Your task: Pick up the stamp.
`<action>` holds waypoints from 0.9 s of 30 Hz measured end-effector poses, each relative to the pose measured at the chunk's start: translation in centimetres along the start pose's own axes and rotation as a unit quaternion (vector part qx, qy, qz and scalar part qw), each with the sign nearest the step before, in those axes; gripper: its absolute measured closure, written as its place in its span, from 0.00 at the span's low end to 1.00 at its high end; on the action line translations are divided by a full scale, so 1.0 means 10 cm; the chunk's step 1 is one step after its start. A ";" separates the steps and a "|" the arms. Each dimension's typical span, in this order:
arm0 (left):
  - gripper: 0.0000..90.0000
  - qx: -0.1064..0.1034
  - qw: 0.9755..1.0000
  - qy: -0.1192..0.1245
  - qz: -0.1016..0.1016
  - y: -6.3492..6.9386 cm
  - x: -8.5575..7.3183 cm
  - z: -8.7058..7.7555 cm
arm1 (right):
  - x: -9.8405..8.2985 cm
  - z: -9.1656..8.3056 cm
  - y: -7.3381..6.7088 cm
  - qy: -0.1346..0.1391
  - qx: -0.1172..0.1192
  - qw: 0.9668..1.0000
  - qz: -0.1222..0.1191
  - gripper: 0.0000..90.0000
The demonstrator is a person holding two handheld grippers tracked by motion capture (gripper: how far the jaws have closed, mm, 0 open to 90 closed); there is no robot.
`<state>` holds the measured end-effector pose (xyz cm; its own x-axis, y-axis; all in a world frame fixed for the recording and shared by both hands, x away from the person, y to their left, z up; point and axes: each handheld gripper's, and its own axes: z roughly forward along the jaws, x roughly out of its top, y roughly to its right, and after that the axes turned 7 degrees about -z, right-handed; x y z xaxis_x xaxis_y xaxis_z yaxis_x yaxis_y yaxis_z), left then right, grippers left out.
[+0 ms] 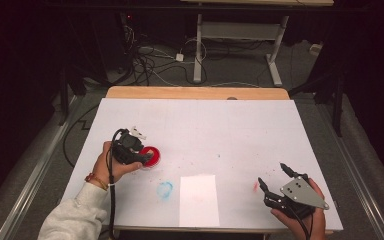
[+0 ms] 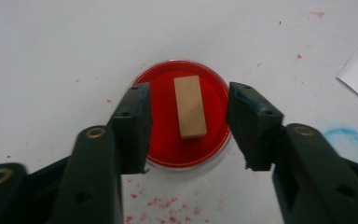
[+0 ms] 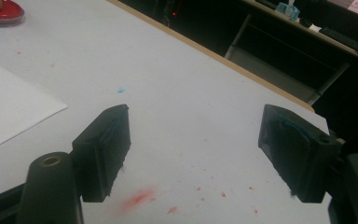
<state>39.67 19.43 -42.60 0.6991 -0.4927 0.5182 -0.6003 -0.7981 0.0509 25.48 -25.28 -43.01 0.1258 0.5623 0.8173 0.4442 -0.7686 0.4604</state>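
On the white table (image 1: 240,130), near its left edge, sits the red dish (image 2: 168,140) with the wooden block (image 2: 190,107) lying in it. Your left gripper (image 2: 189,128) straddles that block, pads not yet touching: you're in the grasp step. Next, close squarely on its long sides. Your right gripper (image 3: 193,154) rests wide open, holding nothing.

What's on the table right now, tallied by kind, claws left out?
Red dish: 1
Wooden block, lying in the dish: 1
White paper sheet: 1
Total: 3
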 end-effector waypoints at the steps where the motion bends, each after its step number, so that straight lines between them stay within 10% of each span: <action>1: 0.57 -0.003 1.000 -0.009 -0.002 -0.01 0.02 0.06 | 0.00 0.00 0.00 -0.001 0.000 1.000 -0.001 0.28; 11: 0.81 -0.009 1.000 -0.022 -0.002 -0.04 0.06 0.20 | -0.01 0.02 0.00 -0.005 0.001 1.000 -0.004 0.29; 27: 0.82 -0.018 1.000 -0.013 0.005 -0.06 0.02 0.23 | 0.03 0.08 0.00 -0.004 0.006 1.000 -0.007 0.29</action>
<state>41.07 18.99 -44.50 0.7028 -0.5095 0.4964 -0.6202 -0.7807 0.0768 26.22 -24.88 -43.09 0.1272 0.5757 0.8077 0.4558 -0.7572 0.4679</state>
